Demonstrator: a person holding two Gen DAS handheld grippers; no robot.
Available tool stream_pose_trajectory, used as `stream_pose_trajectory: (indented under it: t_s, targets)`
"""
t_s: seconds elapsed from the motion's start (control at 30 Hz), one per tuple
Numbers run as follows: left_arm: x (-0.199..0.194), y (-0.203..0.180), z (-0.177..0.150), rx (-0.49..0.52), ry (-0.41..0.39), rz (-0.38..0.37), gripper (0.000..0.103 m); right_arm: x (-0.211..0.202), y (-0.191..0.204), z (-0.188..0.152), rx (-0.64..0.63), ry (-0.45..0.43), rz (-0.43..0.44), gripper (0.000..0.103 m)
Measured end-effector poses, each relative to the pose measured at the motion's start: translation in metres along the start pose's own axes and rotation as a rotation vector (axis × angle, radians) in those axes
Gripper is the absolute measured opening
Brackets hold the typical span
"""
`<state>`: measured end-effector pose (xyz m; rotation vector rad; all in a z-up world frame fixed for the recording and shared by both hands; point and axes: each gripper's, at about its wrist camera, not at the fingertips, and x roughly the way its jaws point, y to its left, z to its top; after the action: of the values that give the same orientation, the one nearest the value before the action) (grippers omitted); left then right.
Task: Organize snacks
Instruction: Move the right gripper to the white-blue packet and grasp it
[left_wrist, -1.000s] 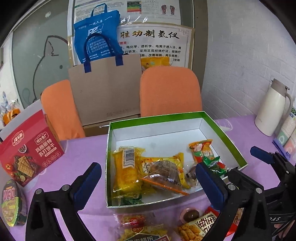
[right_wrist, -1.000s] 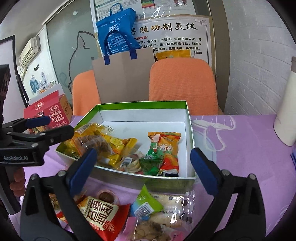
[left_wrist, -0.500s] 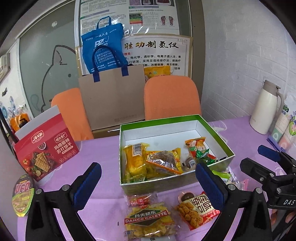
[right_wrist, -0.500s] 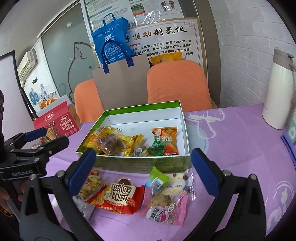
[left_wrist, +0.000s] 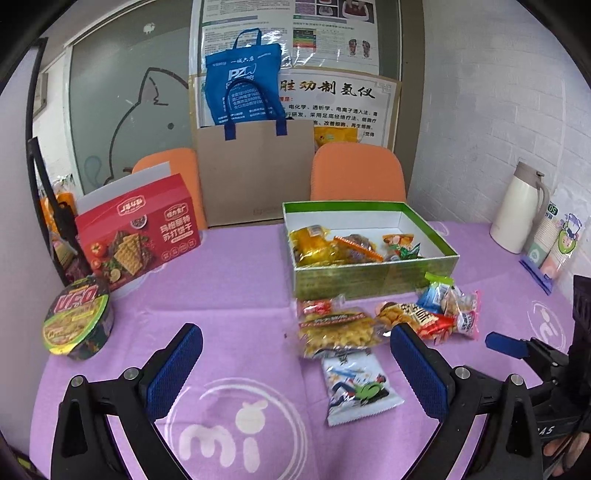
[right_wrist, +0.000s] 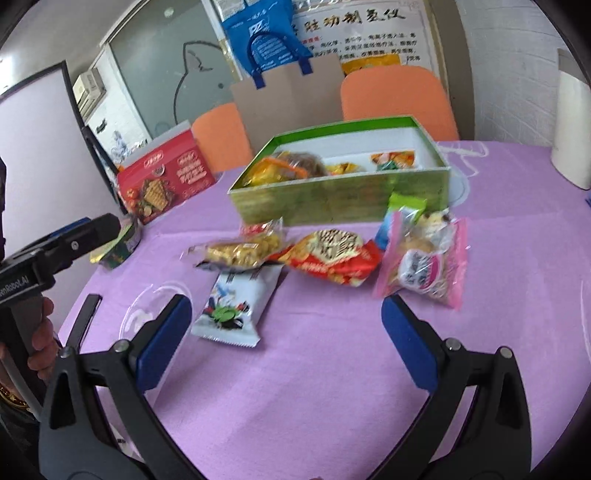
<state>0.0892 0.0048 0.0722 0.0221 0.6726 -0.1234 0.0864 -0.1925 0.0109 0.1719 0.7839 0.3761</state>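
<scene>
A green box (left_wrist: 373, 282) with a white inside stands on the purple table and holds several snack packs; it also shows in the right wrist view (right_wrist: 332, 197). Loose packs lie in front of it: a yellow one (left_wrist: 336, 330) (right_wrist: 236, 253), a red one (left_wrist: 419, 319) (right_wrist: 332, 254), a pink one (left_wrist: 463, 314) (right_wrist: 424, 264) and a white one (left_wrist: 356, 384) (right_wrist: 236, 306). My left gripper (left_wrist: 295, 373) is open and empty, above the table short of the packs. My right gripper (right_wrist: 288, 339) is open and empty, near the white pack.
A red cracker box (left_wrist: 136, 229) and a noodle bowl (left_wrist: 75, 321) stand at the left. A white thermos (left_wrist: 519, 206) and paper cups (left_wrist: 557, 240) are at the right. Two orange chairs (left_wrist: 358, 171) and a paper bag (left_wrist: 255, 170) stand behind the table.
Both grippers have pulled back from the green box toward the near table edge. The box looks smaller and more loose packs show in front of it. Both stay open.
</scene>
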Motion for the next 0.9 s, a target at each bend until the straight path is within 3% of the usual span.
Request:
stream_pose_trajectory:
  t_s: [0.17, 0.37, 0.43, 0.57, 0.7, 0.8, 0.9]
  targets:
    - [-0.005, 0.03, -0.025, -0.045, 0.027, 0.02, 0.103, 0.04, 0.038, -0.012, -0.051, 0.06, 0.036, 0.102]
    - [-0.009, 0.057, -0.037, -0.106, 0.041, 0.01, 0.103, 0.085, 0.059, -0.011, -0.071, 0.105, 0.019, 0.089]
    - [-0.007, 0.057, -0.039, -0.102, 0.045, -0.002, 0.103, 0.095, 0.058, -0.013, -0.089, 0.13, -0.03, 0.056]
    - [0.005, 0.048, -0.046, -0.088, 0.087, -0.084, 0.094, 0.082, 0.049, -0.022, -0.114, 0.159, 0.018, 0.055]
    - [0.029, 0.024, -0.058, -0.089, 0.175, -0.231, 0.079, 0.055, 0.033, -0.041, -0.133, 0.148, 0.02, 0.055]
    - [0.05, 0.0, -0.069, -0.088, 0.256, -0.327, 0.077, 0.036, 0.02, -0.053, -0.136, 0.136, 0.023, 0.058]
    - [0.064, -0.021, -0.075, -0.08, 0.312, -0.377, 0.075, 0.026, 0.008, -0.059, -0.112, 0.138, 0.031, 0.063]
